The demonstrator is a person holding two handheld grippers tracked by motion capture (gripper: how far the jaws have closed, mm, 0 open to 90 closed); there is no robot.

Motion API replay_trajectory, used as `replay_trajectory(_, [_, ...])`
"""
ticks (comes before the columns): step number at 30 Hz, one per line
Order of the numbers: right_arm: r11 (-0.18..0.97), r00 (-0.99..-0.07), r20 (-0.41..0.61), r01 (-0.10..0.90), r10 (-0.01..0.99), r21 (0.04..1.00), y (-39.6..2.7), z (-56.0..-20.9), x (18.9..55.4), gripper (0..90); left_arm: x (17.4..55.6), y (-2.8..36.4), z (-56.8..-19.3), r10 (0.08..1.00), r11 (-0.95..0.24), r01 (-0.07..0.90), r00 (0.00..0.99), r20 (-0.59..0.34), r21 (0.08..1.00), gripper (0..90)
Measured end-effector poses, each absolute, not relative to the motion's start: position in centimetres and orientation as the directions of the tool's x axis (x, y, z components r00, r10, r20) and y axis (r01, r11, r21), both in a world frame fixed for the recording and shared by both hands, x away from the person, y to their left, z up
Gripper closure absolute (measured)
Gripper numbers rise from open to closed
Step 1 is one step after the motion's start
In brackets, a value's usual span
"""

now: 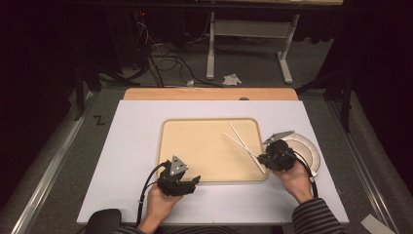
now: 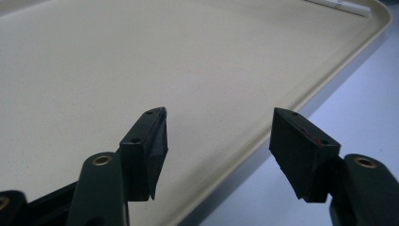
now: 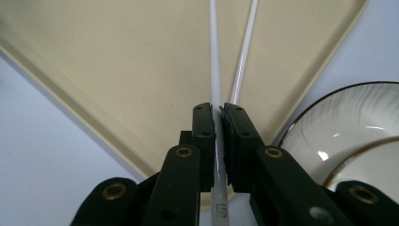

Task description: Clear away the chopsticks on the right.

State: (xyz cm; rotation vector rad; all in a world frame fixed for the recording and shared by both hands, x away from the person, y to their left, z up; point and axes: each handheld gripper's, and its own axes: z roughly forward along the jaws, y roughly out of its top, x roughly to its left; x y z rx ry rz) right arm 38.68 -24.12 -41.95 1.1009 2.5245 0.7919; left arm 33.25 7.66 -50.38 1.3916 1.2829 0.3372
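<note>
Over the tray (image 1: 195,146), right tool (image 3: 219,113) pinching 2 chopsticks (image 3: 215,70), left tool (image 2: 219,136) spread.

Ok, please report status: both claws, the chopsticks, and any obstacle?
Right claw shut on chopsticks over tray. Left claw open, empty, at tray's near edge. Plate beside right claw; nothing blocking.

A "5" marks the white chopstick (image 3: 220,209) end.
</note>
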Motion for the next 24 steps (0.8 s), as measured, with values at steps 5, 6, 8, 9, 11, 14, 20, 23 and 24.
replay_trajectory(5, [0.576, -0.678, -0.039, 0.590, 0.734, 0.566, -23.2, -42.4, 39.1, 85.5, 33.2, 7.7, -50.4, 0.815, 0.248, 0.485, 0.362, -0.451, 0.838, 37.7])
replay_trajectory(6, [0.573, -0.677, -0.034, 0.593, 0.735, 0.565, -23.0, -42.5, 39.2, 85.5, 33.2, 7.7, -50.4, 0.816, 0.249, 0.485, 0.362, -0.451, 0.838, 37.7])
replay_trajectory(8, [0.581, -0.681, -0.032, 0.598, 0.732, 0.552, -22.5, -42.8, 39.6, 85.4, 33.3, 7.7, -50.4, 0.816, 0.250, 0.486, 0.361, -0.452, 0.838, 37.7])
replay_trajectory(9, [0.583, -0.680, -0.035, 0.601, 0.733, 0.547, -22.3, -42.9, 39.7, 85.4, 33.2, 7.7, -50.4, 0.816, 0.250, 0.485, 0.361, -0.452, 0.838, 37.7])
replay_trajectory(11, [0.584, -0.673, -0.035, 0.613, 0.739, 0.531, -21.8, -43.2, 40.0, 85.3, 33.2, 7.7, -50.4, 0.816, 0.250, 0.485, 0.361, -0.452, 0.838, 37.7])
replay_trajectory(14, [0.585, -0.669, -0.031, 0.626, 0.743, 0.516, -21.2, -43.8, 40.5, 85.1, 33.2, 7.7, -50.4, 0.815, 0.254, 0.482, 0.360, -0.454, 0.838, 37.7])
replay_trajectory(20, [0.584, -0.662, -0.031, 0.637, 0.749, 0.504, -20.1, -44.5, 41.4, 84.9, 33.2, 7.7, -50.4, 0.815, 0.250, 0.482, 0.364, -0.451, 0.840, 37.7])
replay_trajectory(23, [0.585, -0.656, -0.036, 0.646, 0.754, 0.490, -19.5, -44.9, 41.8, 84.9, 33.2, 7.7, -50.4, 0.815, 0.249, 0.481, 0.365, -0.450, 0.840, 37.7])
replay_trajectory(24, [0.585, -0.657, -0.032, 0.648, 0.754, 0.488, -19.4, -45.0, 41.9, 84.9, 33.2, 7.7, -50.4, 0.815, 0.249, 0.481, 0.365, -0.450, 0.840, 37.6])
